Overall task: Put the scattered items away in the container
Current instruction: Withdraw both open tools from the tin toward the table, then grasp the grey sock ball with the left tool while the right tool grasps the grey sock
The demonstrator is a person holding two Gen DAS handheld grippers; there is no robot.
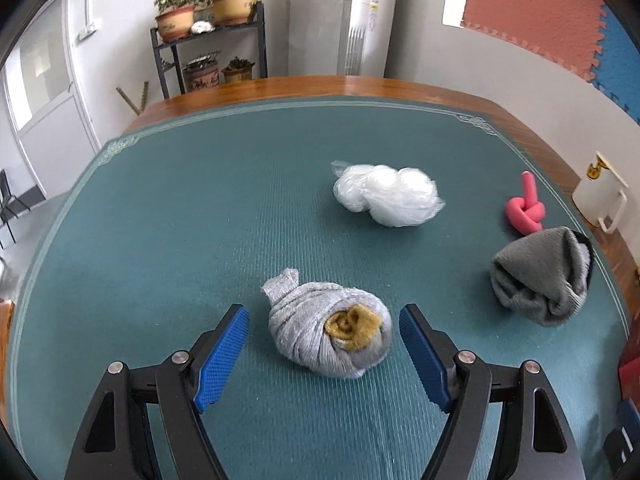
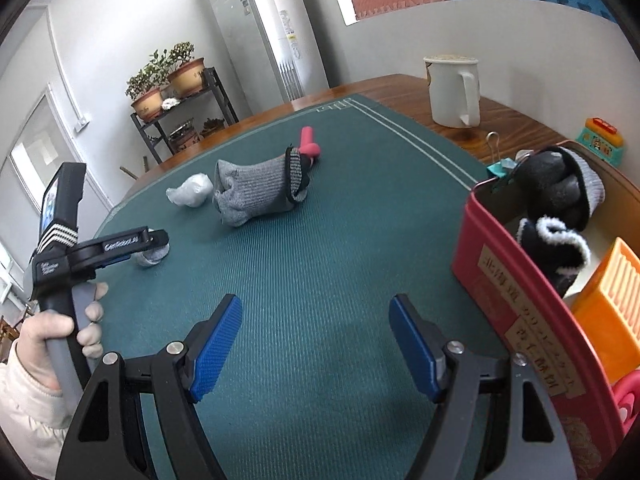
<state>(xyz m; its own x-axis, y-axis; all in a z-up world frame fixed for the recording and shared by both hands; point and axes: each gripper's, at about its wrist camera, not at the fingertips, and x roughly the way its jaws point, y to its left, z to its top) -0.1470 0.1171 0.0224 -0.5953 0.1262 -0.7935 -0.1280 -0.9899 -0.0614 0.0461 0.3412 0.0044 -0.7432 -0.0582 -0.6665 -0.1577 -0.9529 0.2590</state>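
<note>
Your left gripper (image 1: 324, 344) stands spread around the light grey rolled sock (image 1: 328, 334), one pad on each side, apparently not yet touching, placed for a squeeze. Your right gripper (image 2: 316, 344) hangs wide and empty beside the red container (image 2: 516, 300), which already holds dark socks. Farther off lie the grey sock bundle (image 1: 540, 276), crumpled plastic bag (image 1: 386, 194) and pink knotted tube (image 1: 526, 210).
</note>
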